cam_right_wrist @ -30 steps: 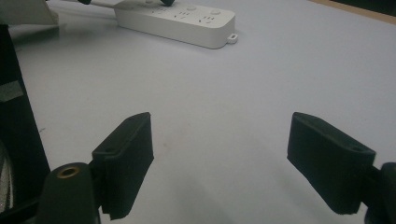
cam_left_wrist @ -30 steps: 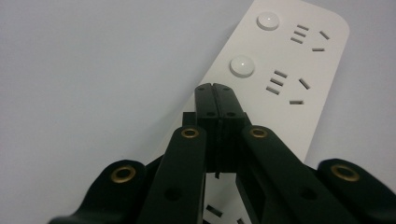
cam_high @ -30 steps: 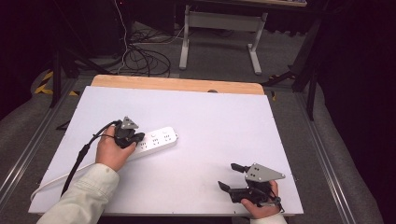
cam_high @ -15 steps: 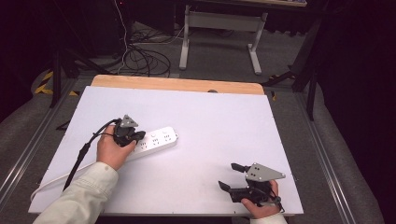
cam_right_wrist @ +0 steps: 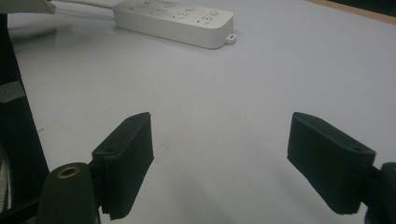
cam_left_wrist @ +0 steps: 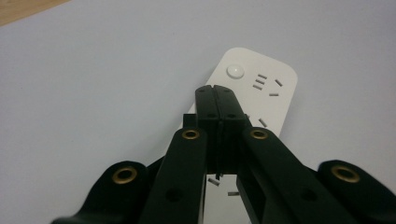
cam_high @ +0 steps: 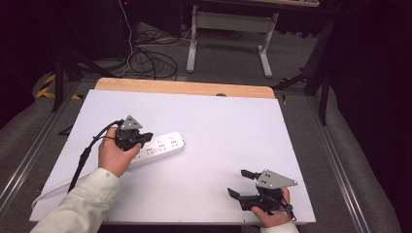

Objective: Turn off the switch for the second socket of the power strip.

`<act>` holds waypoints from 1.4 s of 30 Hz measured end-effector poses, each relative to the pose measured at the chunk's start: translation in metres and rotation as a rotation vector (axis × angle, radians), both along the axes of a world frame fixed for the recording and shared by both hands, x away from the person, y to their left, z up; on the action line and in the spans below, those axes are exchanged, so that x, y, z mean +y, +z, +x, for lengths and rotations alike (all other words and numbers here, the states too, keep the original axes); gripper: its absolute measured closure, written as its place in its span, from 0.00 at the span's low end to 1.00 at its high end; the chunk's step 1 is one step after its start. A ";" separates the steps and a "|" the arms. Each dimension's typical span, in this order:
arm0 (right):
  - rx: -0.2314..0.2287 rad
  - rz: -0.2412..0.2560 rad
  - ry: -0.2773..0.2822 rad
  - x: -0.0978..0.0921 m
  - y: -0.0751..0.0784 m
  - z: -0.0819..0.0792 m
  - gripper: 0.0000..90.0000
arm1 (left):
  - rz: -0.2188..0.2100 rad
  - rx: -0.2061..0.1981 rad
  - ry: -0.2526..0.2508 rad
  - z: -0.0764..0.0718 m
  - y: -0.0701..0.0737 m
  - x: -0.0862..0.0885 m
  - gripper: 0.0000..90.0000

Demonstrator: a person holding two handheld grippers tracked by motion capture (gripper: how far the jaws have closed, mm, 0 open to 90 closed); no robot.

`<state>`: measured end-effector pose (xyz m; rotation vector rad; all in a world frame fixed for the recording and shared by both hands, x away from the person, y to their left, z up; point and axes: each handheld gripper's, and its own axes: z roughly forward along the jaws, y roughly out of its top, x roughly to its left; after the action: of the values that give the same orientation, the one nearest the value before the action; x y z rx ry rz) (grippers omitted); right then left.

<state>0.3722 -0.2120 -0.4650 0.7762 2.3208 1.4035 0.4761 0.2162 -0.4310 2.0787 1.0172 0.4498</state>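
A white power strip (cam_high: pixel 158 148) is laid flat on the white table top (cam_high: pixel 233 131), in the left half, roughly midway between the near and far edges, long axis running left-right with a slight tilt. Its white cord (cam_high: pixel 53 190) is run off its left end toward the near-left corner, under the person's sleeve (cam_high: pixel 80 206).

The left gripper (cam_high: pixel 144 139) is held over the left end of the strip by the left hand (cam_high: pixel 114 155). In the left gripper view the two jaws are seen pressed together, pad against pad, with nothing visible between them; the tips (cam_left_wrist: pixel 218 100) sit above the strip's top face (cam_left_wrist: pixel 268 88), just short of the round button (cam_left_wrist: pixel 235 71) at its end. Whether the tips are touching the casing cannot be told. The black cable (cam_high: pixel 90 150) is trailed back from the gripper toward the left edge.

The right gripper (cam_high: pixel 241 183) is held by the right hand (cam_high: pixel 272 213) at the near-right corner of the table top, well apart from the strip, pointing left. Its jaws are spread wide, nothing between them; in the right gripper view only bare table surface (cam_right_wrist: pixel 224 121) is seen in the gap, with the power strip (cam_right_wrist: pixel 175 18) far off at the top. The grey three-cornered plate (cam_high: pixel 274 179) is seen on top.
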 end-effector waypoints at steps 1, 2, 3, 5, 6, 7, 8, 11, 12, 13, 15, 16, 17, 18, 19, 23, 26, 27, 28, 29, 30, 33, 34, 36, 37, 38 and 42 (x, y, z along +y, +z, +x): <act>0.000 -0.001 0.000 0.000 0.000 0.000 0.25 | -0.007 -0.001 -0.001 0.000 0.001 0.001 1.00; 0.000 -0.001 0.000 0.000 0.000 0.000 0.25 | -0.008 -0.016 0.003 -0.001 0.004 0.004 1.00; 0.000 -0.001 0.000 0.000 0.000 0.000 0.25 | -0.020 -0.014 0.003 -0.002 0.005 0.004 1.00; 0.001 -0.001 0.000 0.000 0.000 0.000 0.25 | -0.027 -0.019 0.000 -0.003 0.007 0.005 1.00; 0.001 -0.001 -0.001 0.000 0.000 0.000 0.25 | -0.022 -0.029 -0.001 -0.003 0.009 0.006 1.00; 0.001 -0.001 -0.001 0.000 0.000 0.000 0.25 | -0.034 -0.022 -0.004 -0.005 0.011 0.006 1.00; 0.001 -0.001 -0.001 0.000 0.000 0.000 0.25 | -0.032 -0.030 -0.003 -0.006 0.013 0.006 1.00; 0.002 -0.001 -0.003 0.000 0.000 0.000 0.25 | -0.039 -0.032 -0.011 -0.008 0.017 0.007 1.00; 0.002 0.000 -0.003 0.000 0.000 0.000 0.25 | -0.044 -0.028 -0.010 -0.009 0.017 0.007 1.00; 0.002 0.000 -0.003 0.000 0.000 0.000 0.25 | -0.041 -0.025 -0.013 -0.009 0.018 0.008 1.00; 0.002 0.002 -0.002 0.000 0.000 0.000 0.25 | -0.049 -0.013 -0.018 -0.010 0.019 0.009 1.00; 0.002 0.002 -0.002 0.000 0.000 0.000 0.25 | -0.068 -0.012 -0.035 -0.011 0.020 0.010 1.00; 0.002 0.002 -0.002 0.000 0.000 0.000 0.25 | -0.068 -0.012 -0.035 -0.011 0.020 0.010 0.98; 0.003 0.002 -0.003 0.000 0.000 0.000 0.25 | -0.070 -0.019 -0.035 -0.013 0.022 0.011 0.89; 0.003 0.002 -0.002 0.000 0.000 0.000 0.25 | -0.089 -0.031 -0.047 -0.016 0.025 0.010 0.86; 0.005 0.002 -0.002 0.000 -0.001 0.000 0.25 | -0.111 -0.049 -0.058 -0.022 0.031 0.012 0.78; 0.003 0.002 -0.001 0.000 0.000 0.000 0.25 | -0.112 -0.079 -0.063 -0.027 0.036 0.015 0.69; 0.002 0.002 -0.003 0.000 0.000 0.000 0.25 | -0.129 -0.076 -0.064 -0.029 0.037 0.015 0.61; 0.002 0.002 -0.003 0.000 0.000 0.000 0.25 | -0.128 -0.088 -0.066 -0.032 0.039 0.016 0.61; 0.001 0.001 -0.003 0.000 0.000 0.000 0.25 | -0.135 -0.094 -0.065 -0.034 0.040 0.016 0.52; 0.001 0.001 -0.003 0.000 0.000 0.000 0.25 | -0.133 -0.105 -0.068 -0.036 0.042 0.017 0.52; 0.002 0.002 -0.003 0.000 0.000 0.000 0.25 | -0.151 -0.135 -0.081 -0.044 0.046 0.016 0.41; 0.002 0.003 -0.004 0.000 0.000 0.000 0.25 | -0.155 -0.147 -0.087 -0.047 0.048 0.016 0.38; 0.001 0.002 -0.005 0.000 0.000 0.000 0.25 | -0.169 -0.156 -0.105 -0.053 0.050 0.016 0.33; 0.001 0.002 -0.005 0.000 0.000 0.000 0.25 | -0.169 -0.168 -0.113 -0.056 0.051 0.016 0.29; 0.001 0.003 -0.005 0.000 0.000 0.000 0.25 | -0.162 -0.181 -0.122 -0.058 0.053 0.017 0.27; 0.001 0.004 -0.003 0.000 0.000 0.000 0.25 | -0.175 -0.192 -0.151 -0.071 0.054 0.018 0.23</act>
<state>0.3723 -0.2118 -0.4651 0.7819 2.3175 1.4074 0.4047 0.2343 -0.3770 1.8995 0.7545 0.4561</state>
